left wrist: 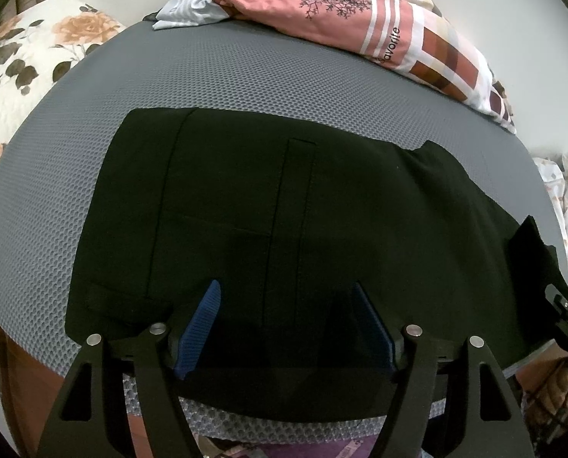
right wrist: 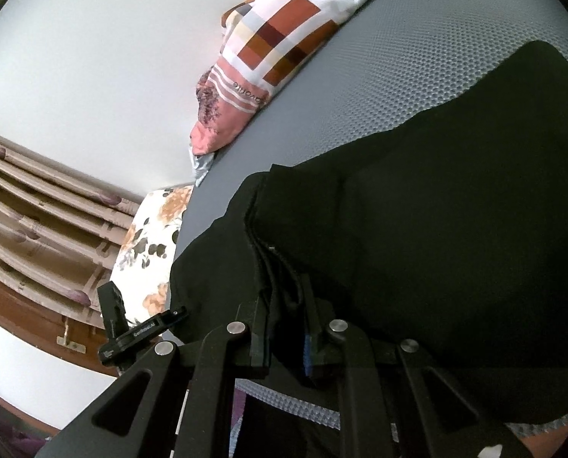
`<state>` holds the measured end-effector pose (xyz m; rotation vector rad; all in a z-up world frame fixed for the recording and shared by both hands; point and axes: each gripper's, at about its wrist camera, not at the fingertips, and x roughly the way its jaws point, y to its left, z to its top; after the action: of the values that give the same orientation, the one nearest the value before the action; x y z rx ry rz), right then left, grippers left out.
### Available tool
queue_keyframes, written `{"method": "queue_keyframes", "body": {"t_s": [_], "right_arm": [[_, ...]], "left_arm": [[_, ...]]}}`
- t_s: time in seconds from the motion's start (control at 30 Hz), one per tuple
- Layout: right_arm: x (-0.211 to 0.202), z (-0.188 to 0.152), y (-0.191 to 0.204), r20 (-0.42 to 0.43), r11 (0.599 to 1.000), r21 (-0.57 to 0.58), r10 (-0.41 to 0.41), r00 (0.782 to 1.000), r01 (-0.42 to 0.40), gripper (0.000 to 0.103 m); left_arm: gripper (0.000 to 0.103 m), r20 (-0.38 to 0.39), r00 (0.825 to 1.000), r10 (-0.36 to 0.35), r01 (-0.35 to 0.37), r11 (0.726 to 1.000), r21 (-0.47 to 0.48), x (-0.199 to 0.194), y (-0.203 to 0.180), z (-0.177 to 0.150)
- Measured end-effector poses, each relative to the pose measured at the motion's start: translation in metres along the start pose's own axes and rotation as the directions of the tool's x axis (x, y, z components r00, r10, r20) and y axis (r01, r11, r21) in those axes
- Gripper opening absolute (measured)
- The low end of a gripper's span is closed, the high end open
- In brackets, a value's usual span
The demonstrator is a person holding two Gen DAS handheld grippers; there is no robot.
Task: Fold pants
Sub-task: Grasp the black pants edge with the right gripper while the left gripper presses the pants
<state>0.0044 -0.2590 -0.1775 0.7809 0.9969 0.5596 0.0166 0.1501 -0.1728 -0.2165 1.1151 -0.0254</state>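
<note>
Black pants (left wrist: 322, 210) lie folded flat on a grey mesh mat (left wrist: 245, 68), with a back pocket seam showing. My left gripper (left wrist: 285, 286) points steeply down over their near edge. It is open: its blue pads (left wrist: 203, 324) stand wide apart and press on nothing. In the right wrist view, my right gripper (right wrist: 284, 294) is shut on a bunched stack of layers at the edge of the pants (right wrist: 436, 229). The pinched cloth is raised a little off the mat (right wrist: 360, 76).
A pink and brown patterned blanket (left wrist: 341, 11) is heaped along the mat's far side. A floral pillow (left wrist: 28, 65) lies at the left. The blanket (right wrist: 276, 49), the pillow (right wrist: 150, 240), brown curtains (right wrist: 35, 210) and a white wall also show in the right wrist view.
</note>
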Motion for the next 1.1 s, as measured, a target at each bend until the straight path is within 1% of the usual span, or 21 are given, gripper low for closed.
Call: {"method": "queue_keyframes", "body": {"t_s": [0.17,0.27,0.33,0.37,0.4,0.43,0.5,0.57,0.6,0.67,0.73,0.8,0.87,0.97,1.03,1.07,1.1], "right_arm": [[0.008,-0.001,0.003,-0.016,1.000,-0.019,-0.007,1.000,0.007,0.015],[0.014,-0.002,0.001,-0.041,1.000,-0.010,-0.008,0.999,0.008,0.020],[0.016,-0.002,-0.002,-0.068,1.000,0.021,0.023,0.997,-0.021,0.028],[0.015,-0.001,-0.003,-0.081,0.998,0.039,0.051,0.995,-0.048,0.035],[0.012,-0.001,-0.003,-0.085,0.996,0.050,0.079,0.993,-0.075,0.040],[0.008,0.000,-0.002,-0.080,0.993,0.056,0.108,0.991,-0.104,0.043],[-0.010,0.003,0.001,-0.028,0.983,0.066,0.175,0.984,-0.173,0.054],[-0.029,0.010,0.004,0.025,0.971,0.065,0.229,0.973,-0.230,0.060],[-0.036,0.014,0.004,0.047,0.968,0.066,0.238,0.970,-0.241,0.062],[-0.043,0.021,0.004,0.075,0.978,0.044,0.202,0.977,-0.206,0.062],[-0.039,0.024,0.005,0.071,0.989,0.013,0.149,0.986,-0.150,0.060],[-0.024,0.022,0.012,0.031,0.995,-0.025,0.099,0.995,-0.098,0.036],[-0.006,0.015,0.021,-0.014,0.996,-0.084,0.035,0.999,-0.036,0.029],[0.023,0.002,0.031,-0.080,0.984,-0.178,-0.043,0.996,0.028,0.029],[0.042,-0.002,0.034,-0.126,0.970,-0.226,-0.120,0.985,0.089,0.029],[0.052,-0.005,0.034,-0.159,0.961,-0.253,-0.156,0.975,0.113,0.025],[0.051,-0.005,0.035,-0.146,0.958,-0.261,-0.162,0.976,0.120,0.022]], "left_arm": [[0.073,0.000,1.000,0.000,0.000,1.000,-0.002,0.000,0.000,0.000],[0.073,-0.001,1.000,-0.002,0.002,1.000,-0.004,0.000,-0.001,0.000],[0.073,-0.003,1.000,-0.002,0.002,1.000,-0.005,0.000,-0.001,0.000],[0.073,-0.004,1.000,-0.003,0.003,1.000,-0.008,0.000,0.000,0.000],[0.073,-0.004,1.000,-0.007,0.007,1.000,-0.012,0.000,0.001,0.000],[0.073,-0.004,1.000,-0.013,0.013,1.000,-0.020,-0.001,0.002,0.000],[0.073,-0.005,1.000,-0.024,0.024,0.999,-0.039,-0.002,0.004,0.000],[0.073,-0.006,1.000,-0.026,0.026,0.999,-0.046,-0.002,0.005,0.001],[0.073,-0.009,1.000,-0.022,0.022,0.999,-0.043,-0.002,0.004,0.001],[0.073,-0.014,1.000,-0.011,0.010,0.999,-0.032,-0.002,0.002,0.001],[0.073,-0.019,1.000,-0.002,0.002,1.000,-0.022,-0.002,0.000,0.002],[0.073,-0.015,1.000,0.001,-0.001,0.999,-0.038,-0.005,0.003,0.003],[0.073,0.002,1.000,-0.008,0.008,0.998,-0.068,-0.010,0.009,0.006],[0.073,0.018,0.999,-0.035,0.037,0.992,-0.118,-0.020,0.022,0.009],[0.073,0.037,0.999,-0.034,0.039,0.990,-0.135,-0.030,0.033,0.013],[0.073,0.043,0.998,-0.036,0.042,0.989,-0.145,-0.035,0.041,0.017],[0.073,0.046,0.998,-0.037,0.043,0.987,-0.152,-0.040,0.050,0.021]]}}
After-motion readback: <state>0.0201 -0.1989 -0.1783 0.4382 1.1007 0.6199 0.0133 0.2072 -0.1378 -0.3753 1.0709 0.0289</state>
